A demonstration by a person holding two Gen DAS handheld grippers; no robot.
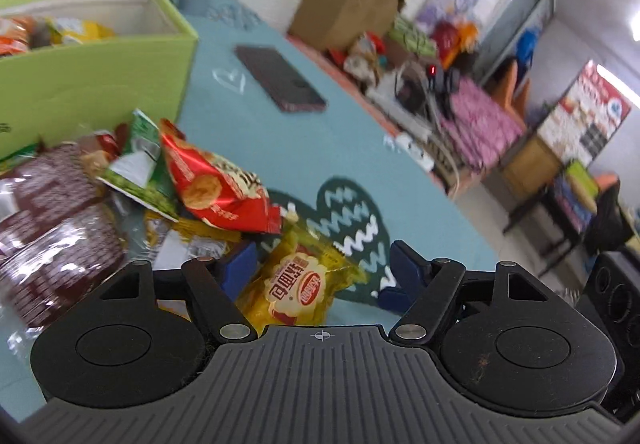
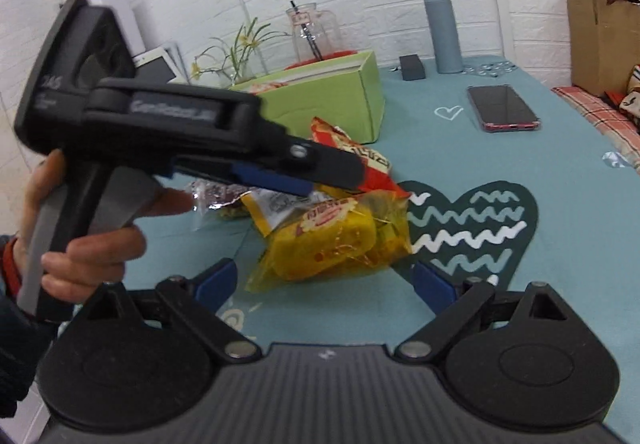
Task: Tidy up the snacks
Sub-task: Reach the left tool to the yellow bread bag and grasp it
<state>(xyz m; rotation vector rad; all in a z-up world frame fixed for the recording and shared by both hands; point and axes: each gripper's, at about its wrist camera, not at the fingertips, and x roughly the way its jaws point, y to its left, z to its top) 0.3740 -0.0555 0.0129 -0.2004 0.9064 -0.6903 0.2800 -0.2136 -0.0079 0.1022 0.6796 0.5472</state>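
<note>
Both claws released, nothing gripped. Yellow pack (image 2: 332, 240) lies on the surface at the pile's edge — right claw (image 2: 326, 284) straddles it; close squarely mid-pack, then lift into green box (image 2: 340, 100).

yellow snack pack (image 2: 324, 240), green box (image 2: 320, 100)

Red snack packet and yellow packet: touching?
Touching. The left wrist view shows the red snack packet lying overlapped on the yellow packet, with no gap where they meet.
</note>
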